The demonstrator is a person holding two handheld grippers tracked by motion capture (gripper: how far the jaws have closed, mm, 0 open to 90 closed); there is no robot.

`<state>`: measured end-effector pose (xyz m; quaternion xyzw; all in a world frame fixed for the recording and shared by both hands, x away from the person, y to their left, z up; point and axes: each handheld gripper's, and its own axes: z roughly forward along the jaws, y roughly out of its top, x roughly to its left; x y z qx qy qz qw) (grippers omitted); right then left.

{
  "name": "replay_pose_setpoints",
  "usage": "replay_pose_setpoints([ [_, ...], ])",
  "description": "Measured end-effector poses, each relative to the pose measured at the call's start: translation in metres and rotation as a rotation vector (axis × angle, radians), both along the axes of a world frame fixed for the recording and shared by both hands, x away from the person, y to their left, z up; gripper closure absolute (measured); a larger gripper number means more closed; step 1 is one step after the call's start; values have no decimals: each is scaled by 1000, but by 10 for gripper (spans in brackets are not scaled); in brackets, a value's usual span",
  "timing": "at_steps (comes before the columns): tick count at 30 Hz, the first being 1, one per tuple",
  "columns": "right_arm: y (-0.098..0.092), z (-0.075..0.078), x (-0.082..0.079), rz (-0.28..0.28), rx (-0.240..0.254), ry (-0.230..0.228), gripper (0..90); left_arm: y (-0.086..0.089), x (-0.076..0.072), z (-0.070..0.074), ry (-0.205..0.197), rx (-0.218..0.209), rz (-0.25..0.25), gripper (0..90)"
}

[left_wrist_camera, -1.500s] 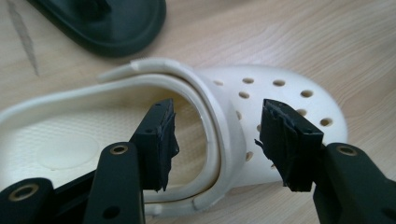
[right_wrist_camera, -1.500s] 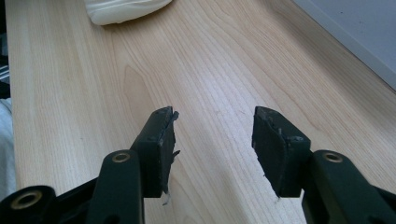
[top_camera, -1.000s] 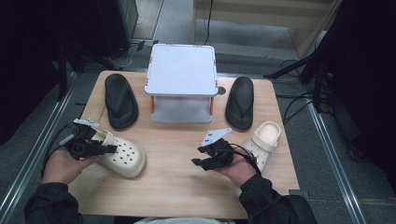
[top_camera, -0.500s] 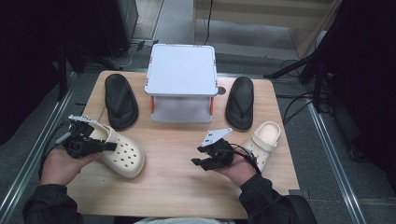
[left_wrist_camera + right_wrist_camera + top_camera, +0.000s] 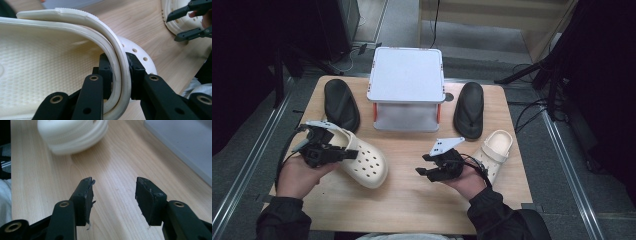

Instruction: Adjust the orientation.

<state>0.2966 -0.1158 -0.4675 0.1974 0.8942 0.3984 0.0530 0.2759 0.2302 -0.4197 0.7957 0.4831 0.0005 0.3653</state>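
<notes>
Pinching the cream clog [image 5: 50,62] by its heel strap with our left gripper [image 5: 339,154], right gripper [image 5: 113,200] gaping empty, we figure that bendy strap could slip free mid-lift.

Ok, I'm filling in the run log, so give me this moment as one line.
left gripper: shut on white clog heel rim, jaws just closed | right gripper: open, empty, above table | second clog: on table

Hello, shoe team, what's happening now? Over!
Left gripper just closed, clamped on white clog heel rim. Right gripper open, empty, over table. Other white clog beside right hand. Nothing in the way.
</notes>
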Motion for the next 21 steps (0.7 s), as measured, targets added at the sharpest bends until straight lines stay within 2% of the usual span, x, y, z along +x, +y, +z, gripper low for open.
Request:
replay_pose_setpoints([
  [6,-3,5,-2,-6,43,-6,478,-35,11,-3,15,-16,-45,776],
  [13,-9,12,-7,-12,73,-21,470,-74,14,-13,54,-28,-85,774],
  [17,-13,14,-9,-17,86,-28,464,-86,13,-20,62,-23,-105,771],
  [18,-13,14,-9,-19,89,-29,464,-92,12,-27,67,-20,-111,771],
  [21,-13,14,-10,-19,91,-28,464,-97,10,-34,85,-19,-120,769],
])
